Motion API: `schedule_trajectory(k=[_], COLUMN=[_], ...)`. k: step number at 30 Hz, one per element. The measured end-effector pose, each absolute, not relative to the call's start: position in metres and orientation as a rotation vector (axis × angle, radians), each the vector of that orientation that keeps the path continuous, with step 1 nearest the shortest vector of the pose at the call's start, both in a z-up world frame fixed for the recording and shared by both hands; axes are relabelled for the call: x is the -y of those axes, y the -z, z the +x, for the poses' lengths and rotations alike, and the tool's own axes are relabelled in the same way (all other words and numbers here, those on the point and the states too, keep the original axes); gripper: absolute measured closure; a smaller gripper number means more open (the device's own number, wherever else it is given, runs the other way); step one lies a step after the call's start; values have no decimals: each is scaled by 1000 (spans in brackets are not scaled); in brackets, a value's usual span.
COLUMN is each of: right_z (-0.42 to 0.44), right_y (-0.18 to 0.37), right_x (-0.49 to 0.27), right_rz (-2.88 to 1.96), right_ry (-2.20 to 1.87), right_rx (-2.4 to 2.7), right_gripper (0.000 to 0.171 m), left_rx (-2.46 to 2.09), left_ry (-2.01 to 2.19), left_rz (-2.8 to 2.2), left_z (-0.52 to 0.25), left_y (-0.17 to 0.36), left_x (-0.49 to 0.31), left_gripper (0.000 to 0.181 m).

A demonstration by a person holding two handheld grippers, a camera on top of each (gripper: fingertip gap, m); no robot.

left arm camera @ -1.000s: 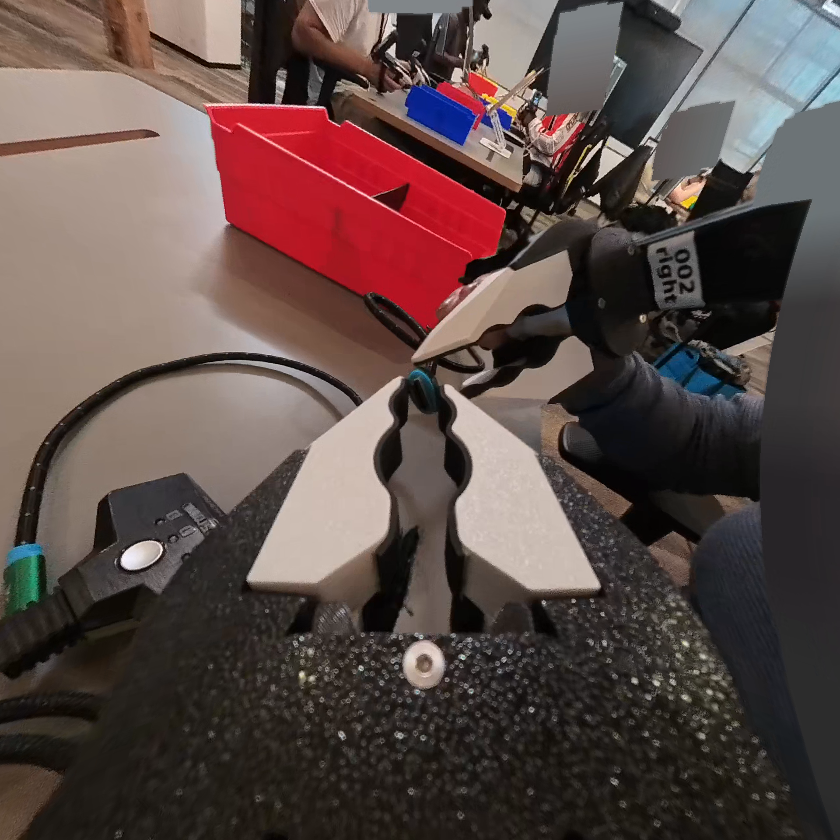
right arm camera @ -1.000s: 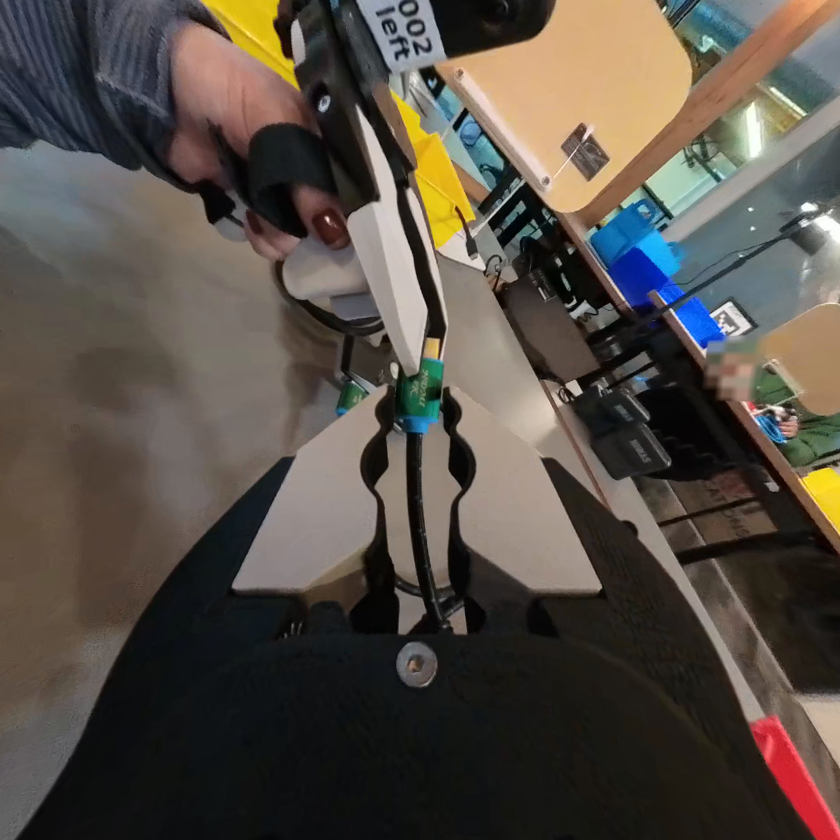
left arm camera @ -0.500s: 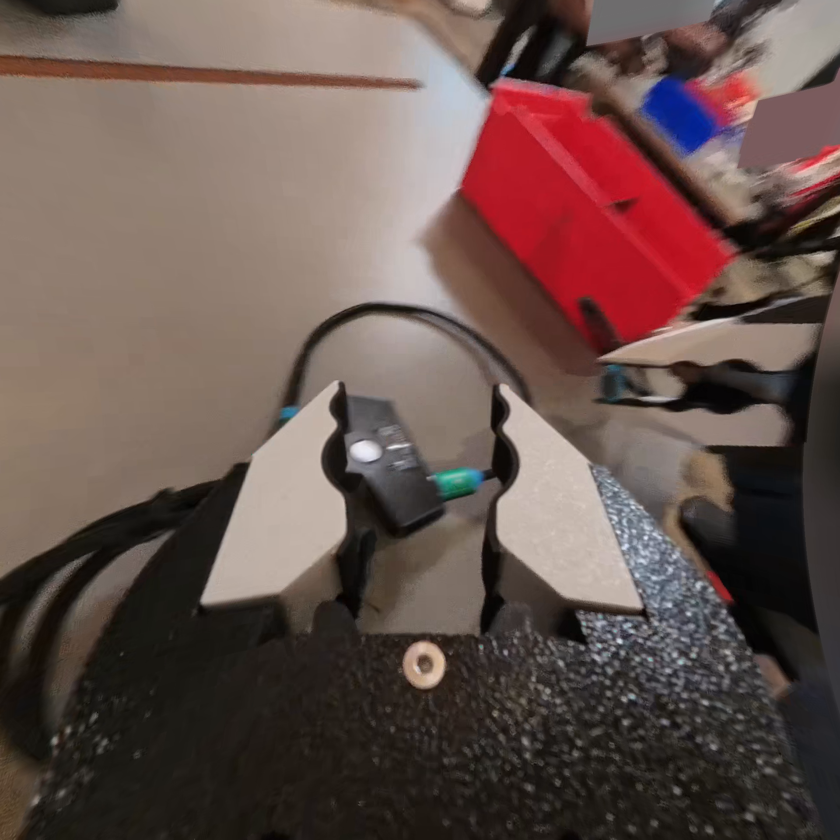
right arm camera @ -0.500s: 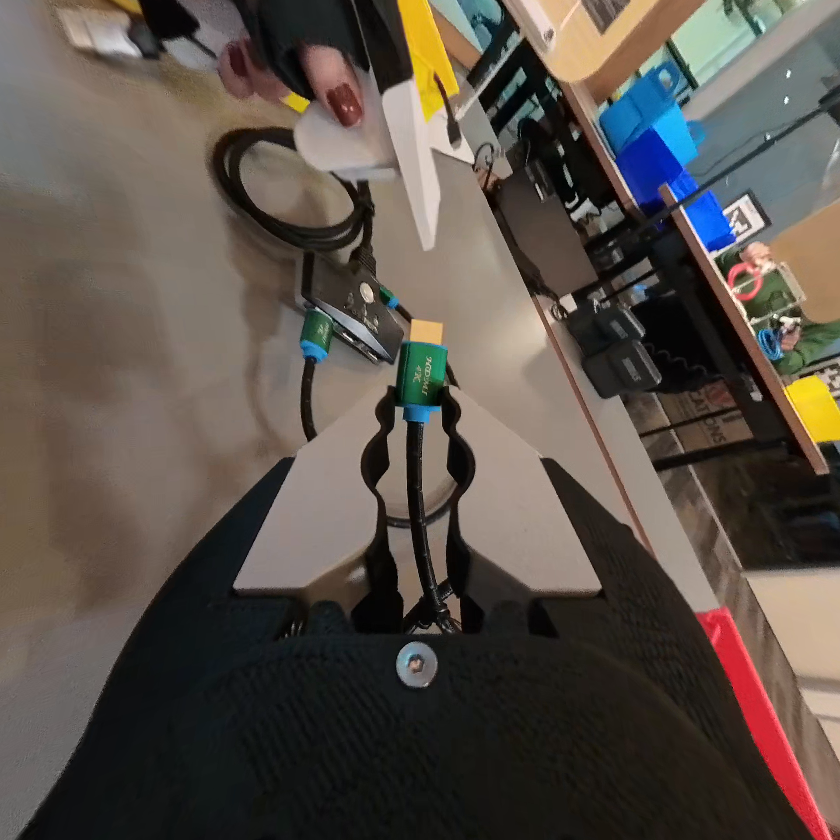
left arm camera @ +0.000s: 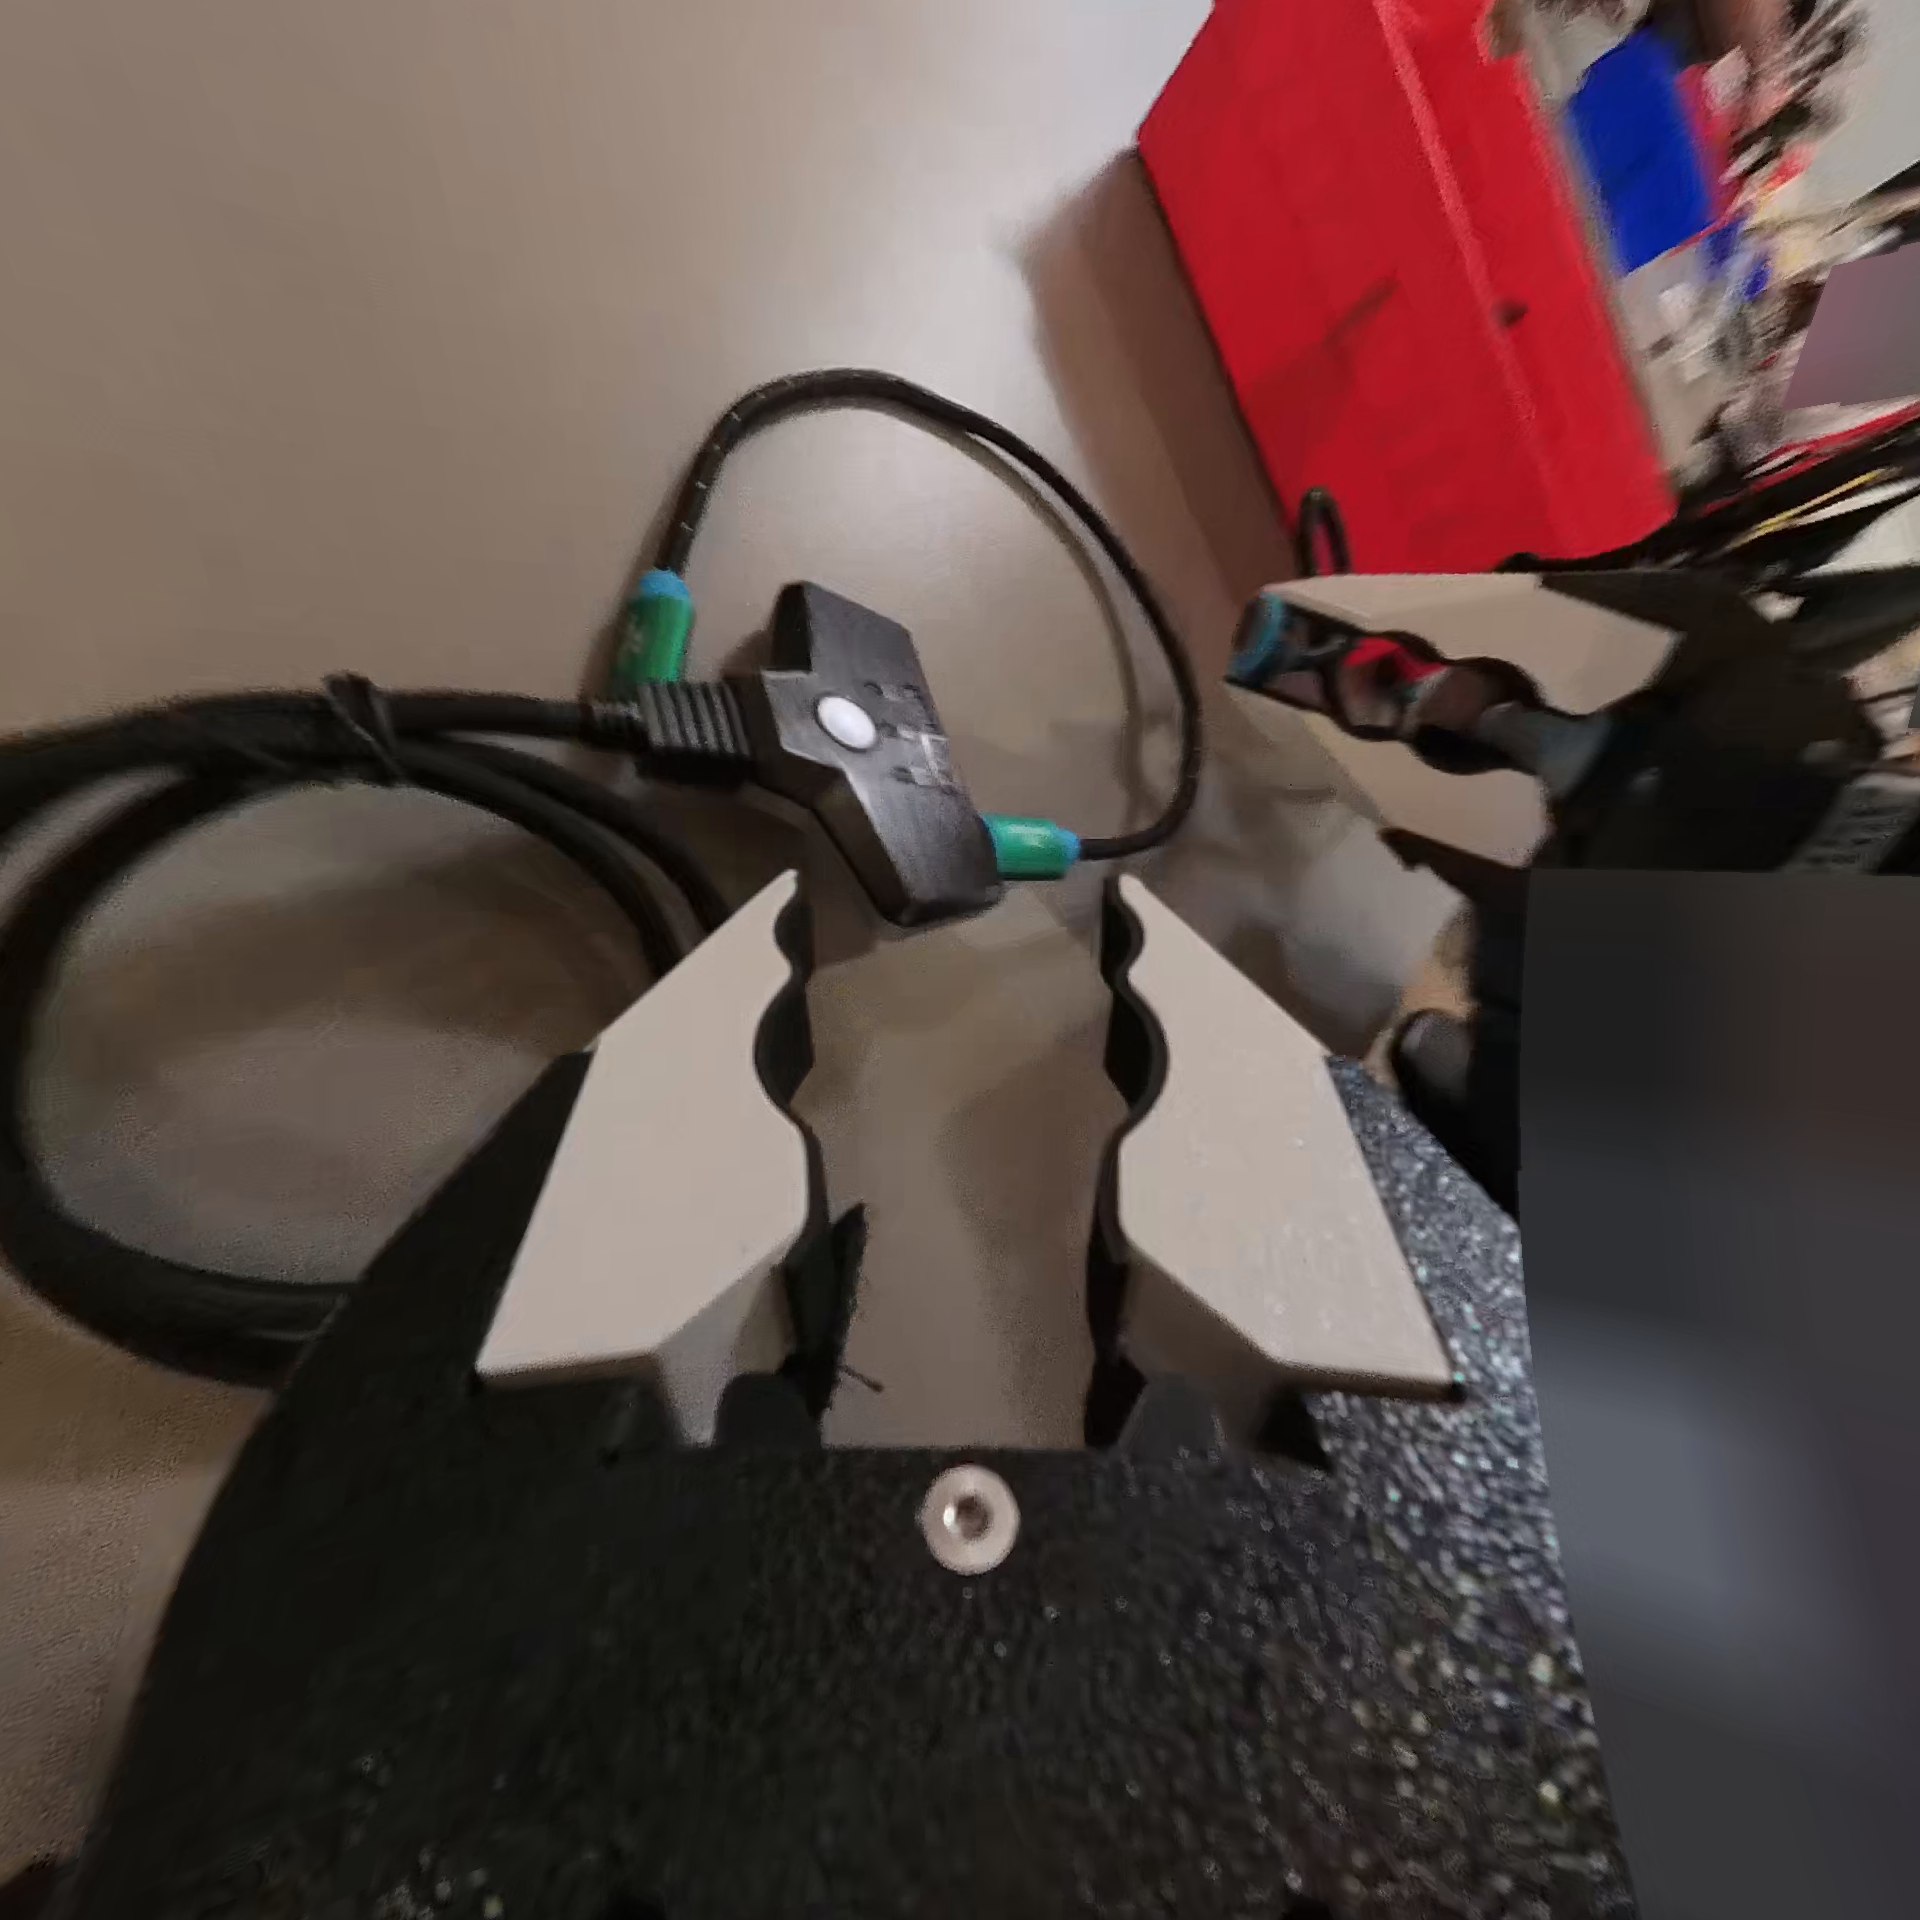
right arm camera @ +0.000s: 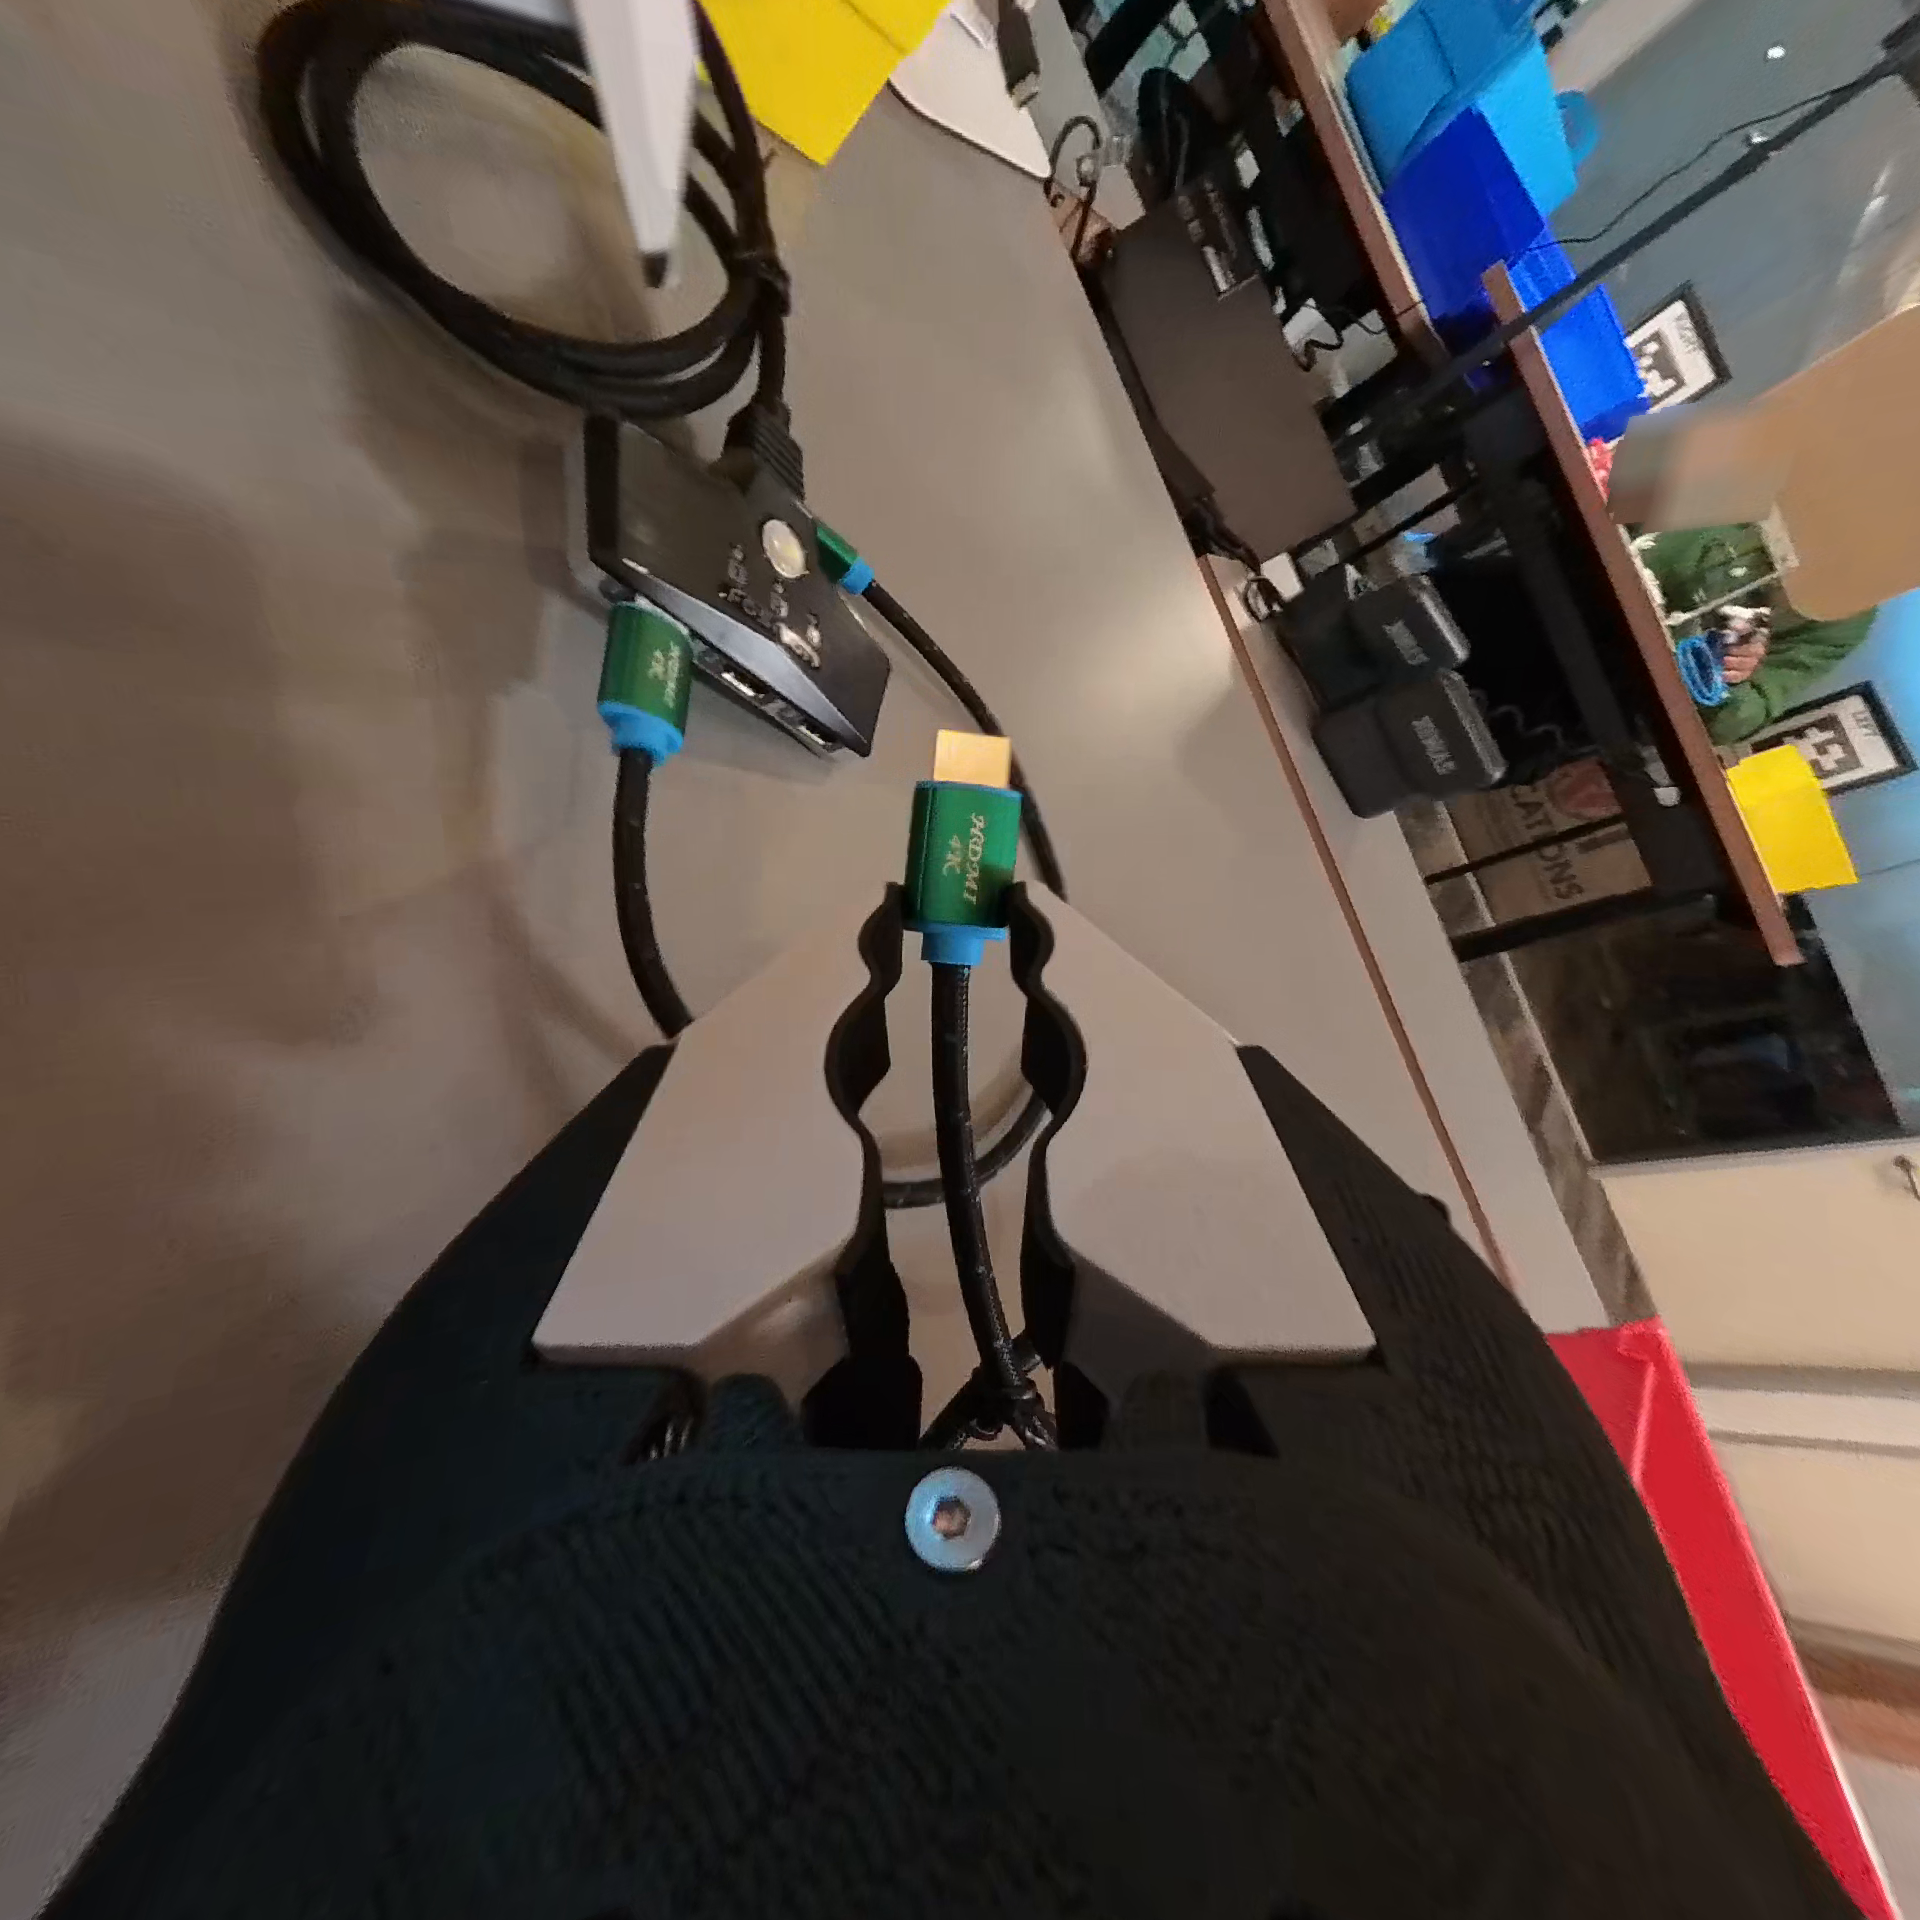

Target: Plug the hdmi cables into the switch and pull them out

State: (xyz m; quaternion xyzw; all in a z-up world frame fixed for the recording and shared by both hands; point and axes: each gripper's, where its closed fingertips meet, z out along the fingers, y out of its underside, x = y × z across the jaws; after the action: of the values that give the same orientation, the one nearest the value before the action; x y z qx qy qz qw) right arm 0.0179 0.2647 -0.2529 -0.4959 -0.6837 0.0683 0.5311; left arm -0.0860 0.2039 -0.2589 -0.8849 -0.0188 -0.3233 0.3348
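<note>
The black HDMI switch (left arm camera: 873, 748) lies on the table just beyond my open, empty left gripper (left arm camera: 954, 894). One green plug (left arm camera: 1029, 844) sits at its right end and another (left arm camera: 649, 634) at its left. My right gripper (right arm camera: 956, 904) is shut on a third green HDMI plug (right arm camera: 961, 852). Its gold tip points at the switch (right arm camera: 727, 582), a short gap from the open ports. The right gripper also shows at the right of the left wrist view (left arm camera: 1262, 649). A left gripper finger (right arm camera: 644, 135) shows above the switch in the right wrist view.
A coil of thick black cable (left arm camera: 208, 935) runs from the switch on the left. A red bin (left arm camera: 1403, 270) stands at the far right of the table. The table edge (right arm camera: 1299, 790) runs close on the right, with shelves and blue bins (right arm camera: 1475, 156) beyond. About 12 cm separates my left fingertips from my right. To the black HDMI switch (left arm camera: 873, 748): left tips about 5 cm, right tips about 11 cm. My right wrist view (right arm camera: 757, 541) looks at it from another angle.
My left gripper has let go of the plug, opened and swung down over the switch. My right gripper has kept the plug and brought it nearer the switch.
</note>
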Motion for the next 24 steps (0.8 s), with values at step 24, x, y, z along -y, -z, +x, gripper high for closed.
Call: schedule_trajectory(k=[24], right_z=[-52], right_y=[307], right_x=[-280], right_rz=[-1332], right_ry=[-397], right_rx=[1784], right_gripper=[152], left_rx=[306], left_ry=[930], left_rz=[-2244], left_z=[-85], left_y=[302], left_x=[-243], left_gripper=[133])
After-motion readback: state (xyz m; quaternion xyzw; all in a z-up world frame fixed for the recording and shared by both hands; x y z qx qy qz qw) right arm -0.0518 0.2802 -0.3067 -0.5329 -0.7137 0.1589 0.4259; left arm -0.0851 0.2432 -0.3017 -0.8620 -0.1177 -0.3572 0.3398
